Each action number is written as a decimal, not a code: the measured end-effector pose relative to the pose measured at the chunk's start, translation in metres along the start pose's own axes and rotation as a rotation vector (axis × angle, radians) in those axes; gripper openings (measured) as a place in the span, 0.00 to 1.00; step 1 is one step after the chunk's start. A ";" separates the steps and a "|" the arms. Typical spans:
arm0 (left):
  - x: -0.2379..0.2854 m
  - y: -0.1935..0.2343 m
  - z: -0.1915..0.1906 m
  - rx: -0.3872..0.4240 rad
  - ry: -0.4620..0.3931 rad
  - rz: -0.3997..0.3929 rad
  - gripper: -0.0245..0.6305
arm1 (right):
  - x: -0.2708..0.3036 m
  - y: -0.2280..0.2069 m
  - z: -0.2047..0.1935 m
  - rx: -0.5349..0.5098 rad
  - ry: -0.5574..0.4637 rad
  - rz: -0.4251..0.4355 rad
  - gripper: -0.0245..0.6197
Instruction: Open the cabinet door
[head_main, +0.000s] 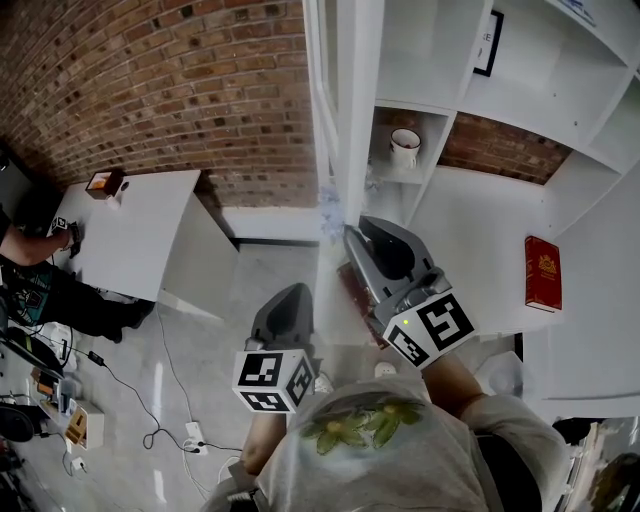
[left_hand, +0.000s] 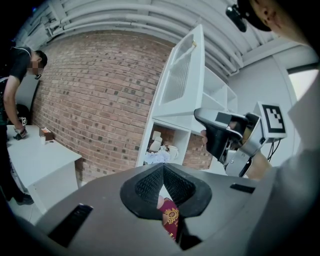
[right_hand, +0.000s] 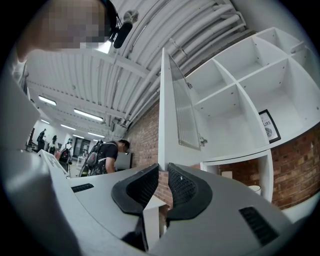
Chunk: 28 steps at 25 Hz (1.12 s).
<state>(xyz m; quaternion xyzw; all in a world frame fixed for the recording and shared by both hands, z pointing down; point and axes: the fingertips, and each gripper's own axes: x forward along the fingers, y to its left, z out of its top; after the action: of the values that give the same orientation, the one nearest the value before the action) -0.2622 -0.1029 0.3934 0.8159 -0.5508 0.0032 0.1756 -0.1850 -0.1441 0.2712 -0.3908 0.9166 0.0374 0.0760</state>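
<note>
Left gripper (left_hand: 163, 168), jaws together: own view only

White shelf unit (head_main: 440, 140) ahead of the right gripper (head_main: 352, 238). Mug (head_main: 405, 148) in the cubby just past its tip, framed picture (head_main: 488, 45) in a compartment farther ahead. Red book (head_main: 543, 273) lies flat on the white counter (head_main: 470, 230) to its right. White table (head_main: 130, 230), well left of the left gripper (head_main: 295, 297), carries a small brown box (head_main: 104, 183). Power strip (head_main: 192, 436) on the floor (head_main: 250, 280), left of that gripper.
</note>
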 end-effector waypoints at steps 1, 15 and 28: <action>0.000 0.001 0.000 -0.001 -0.001 0.003 0.05 | 0.001 0.001 0.000 0.000 0.000 0.004 0.14; -0.008 0.016 0.002 -0.014 -0.013 0.045 0.05 | 0.015 0.017 -0.002 -0.006 0.003 0.046 0.14; -0.016 0.028 0.003 -0.022 -0.028 0.080 0.05 | 0.030 0.032 -0.006 -0.018 0.007 0.093 0.14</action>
<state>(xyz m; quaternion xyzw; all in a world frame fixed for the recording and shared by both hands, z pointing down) -0.2943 -0.0991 0.3950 0.7913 -0.5854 -0.0072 0.1764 -0.2295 -0.1444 0.2727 -0.3487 0.9336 0.0477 0.0672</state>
